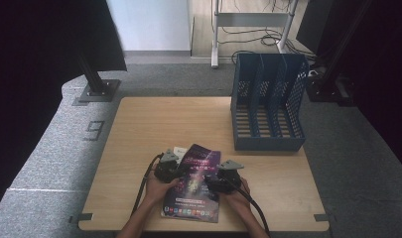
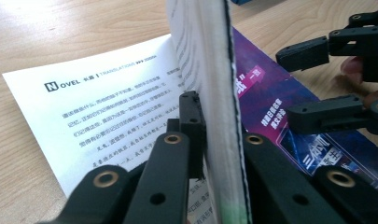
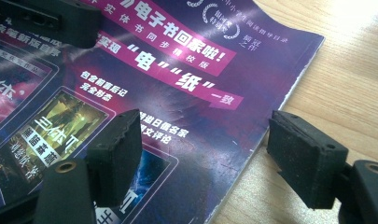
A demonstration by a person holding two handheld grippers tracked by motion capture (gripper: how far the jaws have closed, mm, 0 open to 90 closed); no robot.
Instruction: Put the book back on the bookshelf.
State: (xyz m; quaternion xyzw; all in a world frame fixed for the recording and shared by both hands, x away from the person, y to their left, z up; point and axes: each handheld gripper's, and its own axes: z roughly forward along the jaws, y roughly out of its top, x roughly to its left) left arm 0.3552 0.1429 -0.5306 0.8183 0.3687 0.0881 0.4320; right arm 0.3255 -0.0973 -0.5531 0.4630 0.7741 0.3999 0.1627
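A purple magazine [image 1: 194, 184] lies on the table [image 1: 139, 129], long axis running away from the person. The left claw [image 2: 210, 154] is clenched on its lifted left edge. The right claw [image 3: 203, 149], released, straddles the right edge, seemingly without touching.

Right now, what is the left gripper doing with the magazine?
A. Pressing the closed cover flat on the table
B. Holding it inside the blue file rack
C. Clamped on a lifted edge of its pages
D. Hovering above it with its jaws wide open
C: in the left gripper view the left gripper has its jaws shut on an upright sheaf of the magazine's pages, with a white printed page lying open beside it.
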